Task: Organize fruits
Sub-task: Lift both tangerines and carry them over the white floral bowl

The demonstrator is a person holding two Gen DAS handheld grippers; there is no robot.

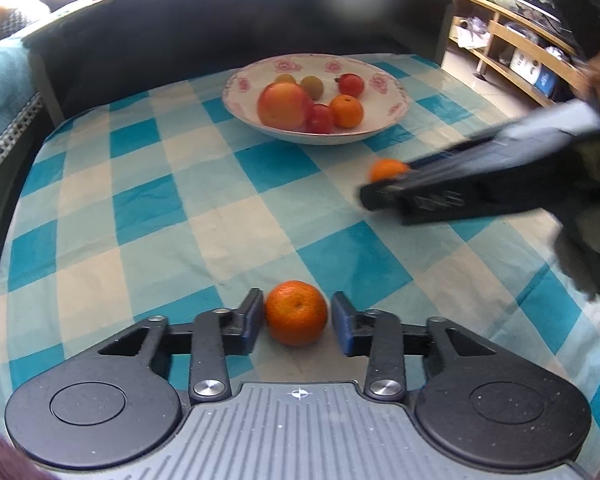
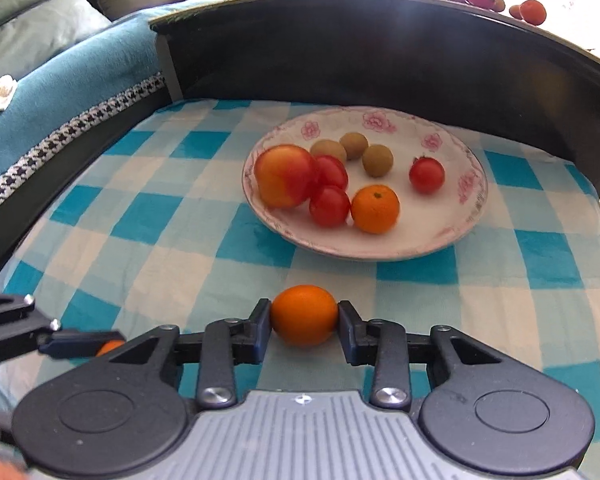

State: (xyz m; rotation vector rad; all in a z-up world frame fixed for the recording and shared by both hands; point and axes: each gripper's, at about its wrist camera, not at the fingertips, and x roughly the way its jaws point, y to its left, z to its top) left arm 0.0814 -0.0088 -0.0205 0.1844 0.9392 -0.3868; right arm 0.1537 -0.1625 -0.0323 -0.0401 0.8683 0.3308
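A white floral bowl (image 1: pixel 388 118) (image 2: pixel 440 236) on the checked cloth holds a large peach-coloured fruit (image 2: pixel 286 176), several cherry tomatoes, a mandarin (image 2: pixel 375 209) and small brownish fruits. My left gripper (image 1: pixel 298 320) brackets a mandarin (image 1: pixel 296 312) lying on the cloth; the left pad touches it, a small gap shows at the right pad. My right gripper (image 2: pixel 304 320) is shut on another mandarin (image 2: pixel 304 315), in front of the bowl. It also shows in the left wrist view (image 1: pixel 388 190) with its mandarin (image 1: pixel 386 168).
The blue and white checked cloth (image 1: pixel 160 208) covers a low table backed by a dark raised board (image 2: pixel 380 48). A teal sofa (image 2: pixel 60 92) lies to the left. Wooden shelves (image 1: pixel 512 52) stand at the right. More fruit (image 2: pixel 528 10) lies beyond the board.
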